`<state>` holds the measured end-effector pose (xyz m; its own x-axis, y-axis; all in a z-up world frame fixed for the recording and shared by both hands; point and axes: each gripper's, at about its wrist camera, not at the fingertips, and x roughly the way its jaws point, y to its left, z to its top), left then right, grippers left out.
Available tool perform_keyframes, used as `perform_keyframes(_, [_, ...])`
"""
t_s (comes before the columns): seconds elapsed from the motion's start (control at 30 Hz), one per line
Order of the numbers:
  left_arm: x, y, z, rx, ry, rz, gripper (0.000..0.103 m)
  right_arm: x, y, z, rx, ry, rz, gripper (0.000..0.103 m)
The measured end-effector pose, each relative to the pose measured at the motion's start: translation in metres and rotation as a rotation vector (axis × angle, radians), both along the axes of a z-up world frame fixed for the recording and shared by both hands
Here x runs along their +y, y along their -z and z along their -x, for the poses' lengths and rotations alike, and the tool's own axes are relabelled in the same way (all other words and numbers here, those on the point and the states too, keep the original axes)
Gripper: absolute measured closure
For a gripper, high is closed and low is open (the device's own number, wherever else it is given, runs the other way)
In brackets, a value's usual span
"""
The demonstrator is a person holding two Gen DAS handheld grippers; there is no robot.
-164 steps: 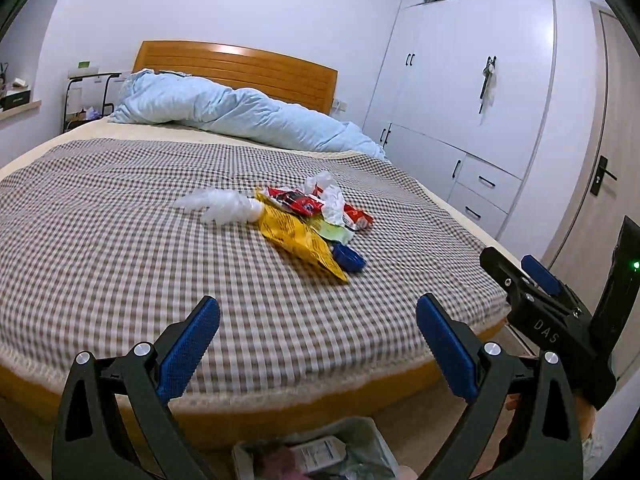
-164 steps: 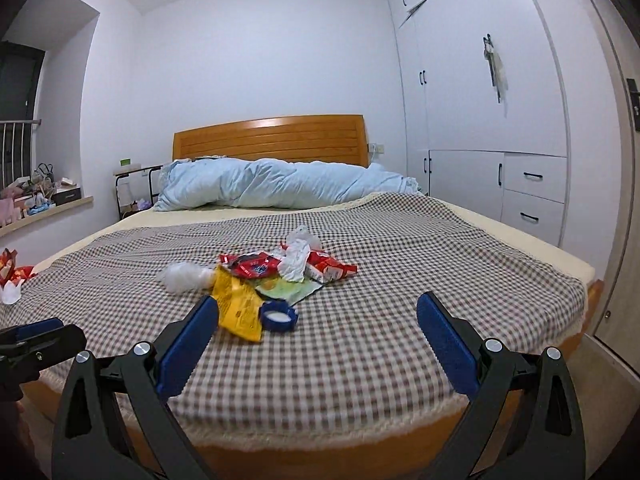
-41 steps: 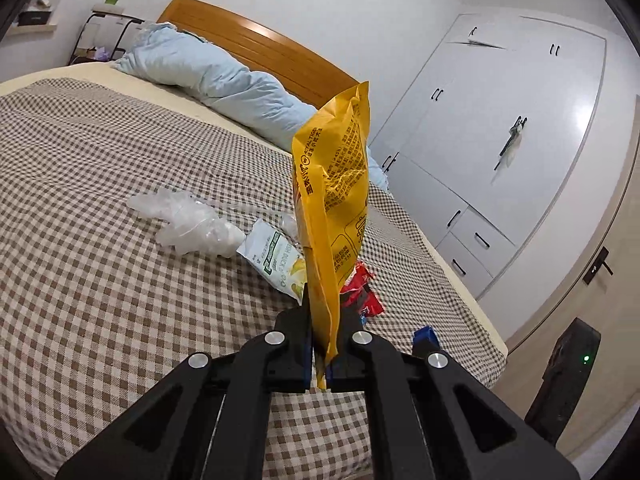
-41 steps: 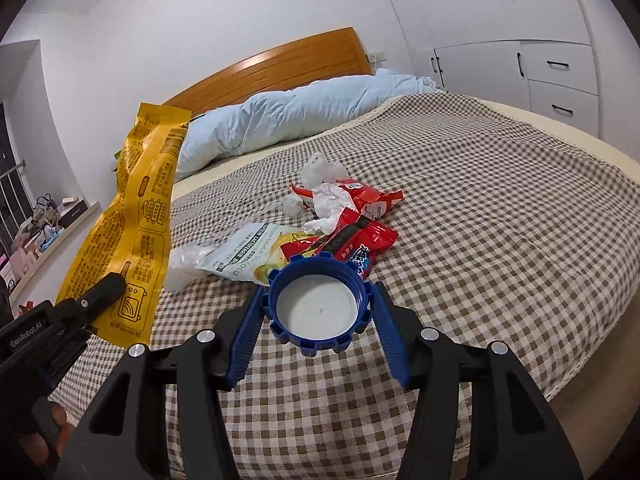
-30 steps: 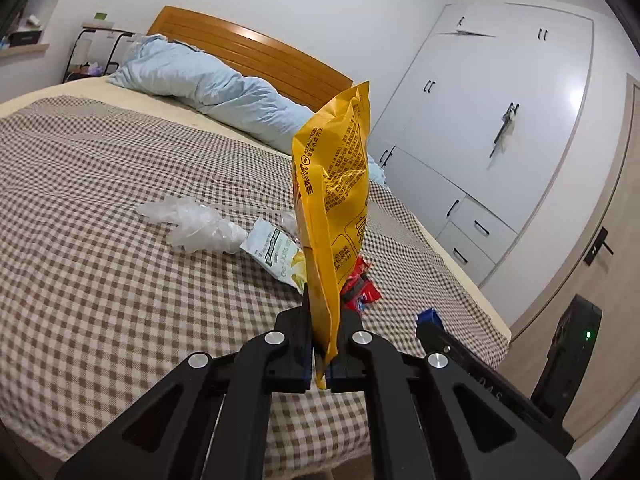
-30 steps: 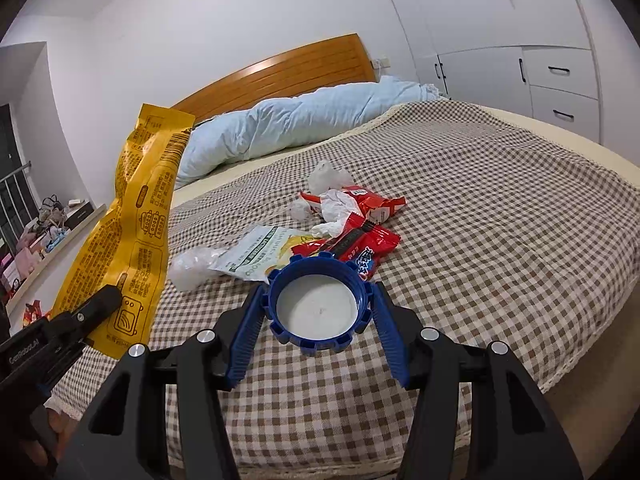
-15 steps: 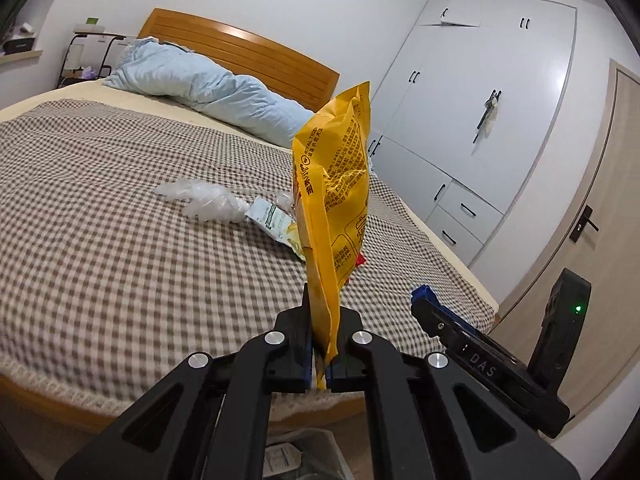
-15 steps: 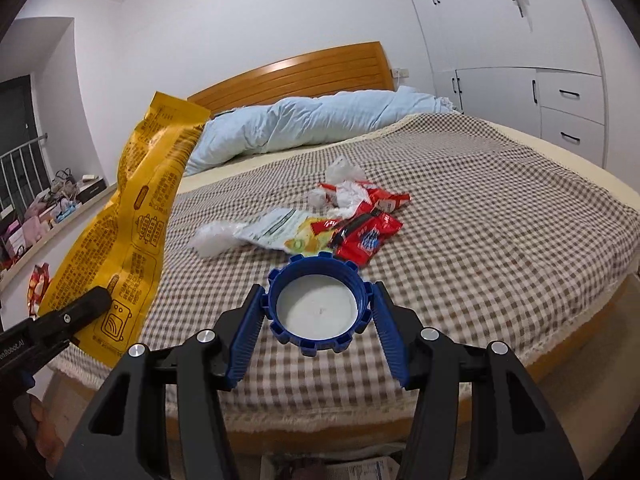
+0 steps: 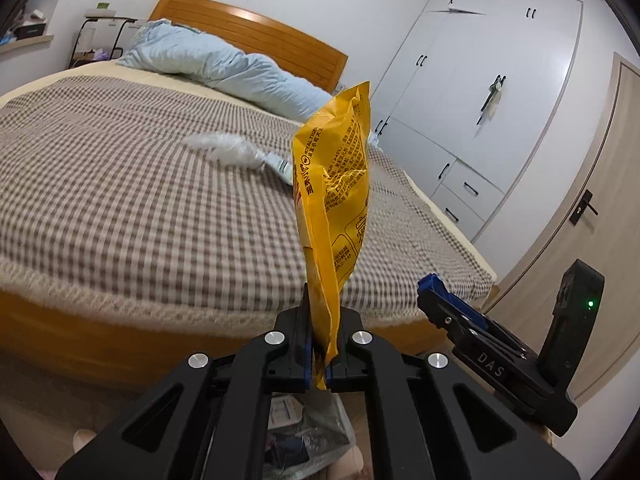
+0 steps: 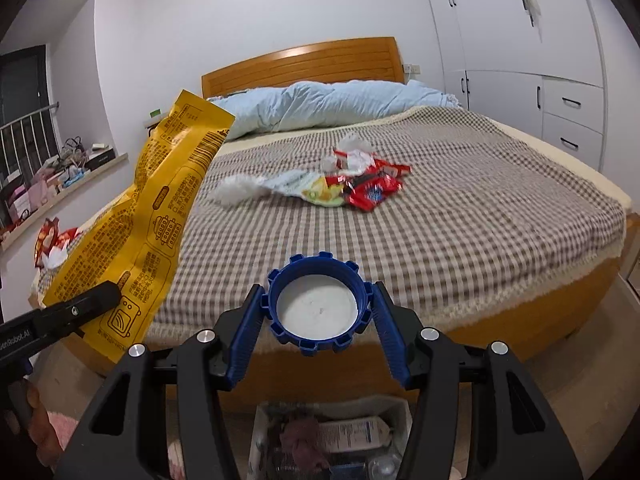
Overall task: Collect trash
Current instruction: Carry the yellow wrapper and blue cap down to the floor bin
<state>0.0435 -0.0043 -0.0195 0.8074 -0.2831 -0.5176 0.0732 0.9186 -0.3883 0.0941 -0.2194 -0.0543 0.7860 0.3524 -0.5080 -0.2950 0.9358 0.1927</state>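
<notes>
My left gripper [image 9: 319,354] is shut on a yellow snack bag [image 9: 334,200], which stands upright above the bed's foot edge; the bag also shows in the right wrist view [image 10: 148,220]. My right gripper [image 10: 317,312] is shut on a blue bottle cap [image 10: 318,306] with a white inside. More trash lies on the checked bedspread [image 10: 460,220]: red wrappers [image 10: 370,186], a pale green packet [image 10: 304,184], crumpled white tissue [image 10: 352,148] and clear plastic [image 9: 226,146]. A trash bin with a plastic liner [image 10: 328,440] stands on the floor below both grippers, also in the left wrist view [image 9: 308,428].
A light blue duvet [image 10: 332,106] lies by the wooden headboard [image 10: 304,62]. White wardrobes [image 9: 460,92] and a door [image 9: 596,208] are to the right. A cluttered shelf [image 10: 48,176] runs along the left wall. The right gripper shows in the left view [image 9: 480,344].
Both grippers have drawn back from the bed and lowered, still holding the yellow bag and the blue cap. The trash bin has come into fuller view beneath them.
</notes>
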Motion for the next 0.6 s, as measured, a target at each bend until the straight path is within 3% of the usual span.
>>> perform_keyframes(0.6, [-0.014,0.046,0.064,0.106,0.025,-0.035,0.102,-0.020,0.043,0.075,0.096,0.011,0.053,0.050])
